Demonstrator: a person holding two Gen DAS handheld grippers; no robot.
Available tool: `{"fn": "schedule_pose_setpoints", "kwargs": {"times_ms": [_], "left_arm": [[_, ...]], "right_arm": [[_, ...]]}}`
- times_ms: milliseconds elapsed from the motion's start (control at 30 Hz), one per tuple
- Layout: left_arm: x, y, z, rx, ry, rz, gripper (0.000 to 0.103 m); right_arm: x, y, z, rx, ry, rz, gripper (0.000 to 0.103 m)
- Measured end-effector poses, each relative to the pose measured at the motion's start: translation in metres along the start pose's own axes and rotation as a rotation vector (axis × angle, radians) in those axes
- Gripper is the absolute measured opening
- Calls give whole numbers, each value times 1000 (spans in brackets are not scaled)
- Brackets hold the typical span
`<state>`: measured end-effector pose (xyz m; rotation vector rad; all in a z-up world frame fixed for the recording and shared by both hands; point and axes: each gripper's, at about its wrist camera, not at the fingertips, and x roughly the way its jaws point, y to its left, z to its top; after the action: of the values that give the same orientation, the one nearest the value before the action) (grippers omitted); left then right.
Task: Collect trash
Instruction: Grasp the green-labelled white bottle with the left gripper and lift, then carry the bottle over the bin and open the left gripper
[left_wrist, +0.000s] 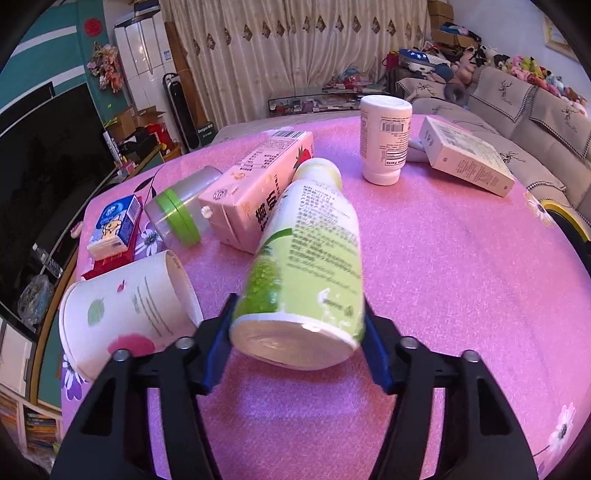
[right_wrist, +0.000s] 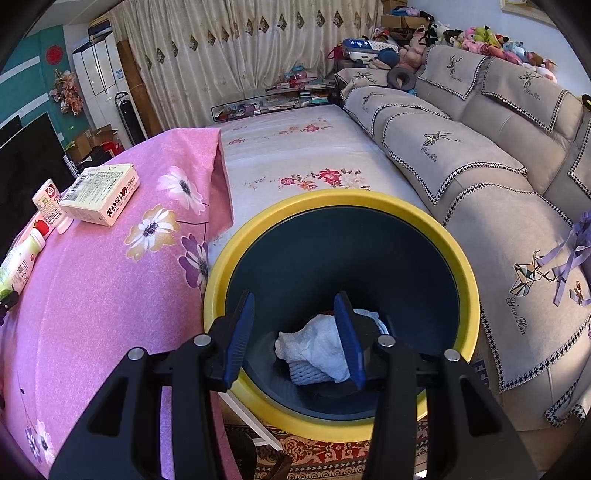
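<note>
My left gripper is shut on the base of a green and white drink bottle, which points away from me over the pink table. Its neck end rests by a pink milk carton. A paper cup lies on its side at the left. My right gripper is open and empty above a dark bin with a yellow rim. White crumpled tissue lies at the bin's bottom. The bottle also shows at the far left of the right wrist view.
On the table are a clear jar with a green band, a small blue carton, an upright white bottle and a cream box. A sofa stands to the right of the bin, beside the table.
</note>
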<state>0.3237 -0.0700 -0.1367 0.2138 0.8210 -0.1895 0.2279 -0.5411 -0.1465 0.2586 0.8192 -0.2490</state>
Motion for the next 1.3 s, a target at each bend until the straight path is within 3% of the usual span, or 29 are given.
{"fn": "schedule_pose_setpoints", "kwargs": {"times_ms": [167,267,600,867,1300], "left_arm": [[-14,3,0,-18,-59,-19,56],[-32,2,4,-14,-114,-8,55],[-96,-14,22,33,-239,-69,52],[-112,-29,20,47,-241,-66,52],[-142,-50,26,49,-279,-122,52]], "right_arm": [[-2,-2,0,2,-3,1,43],[-2,-2,0,4,-5,2,43],[-2,4,-2,-5,-1,18,43],[-3,0,-4,-1,-2,20,43],[-9,-7,-6,8,-8,25,43]]}}
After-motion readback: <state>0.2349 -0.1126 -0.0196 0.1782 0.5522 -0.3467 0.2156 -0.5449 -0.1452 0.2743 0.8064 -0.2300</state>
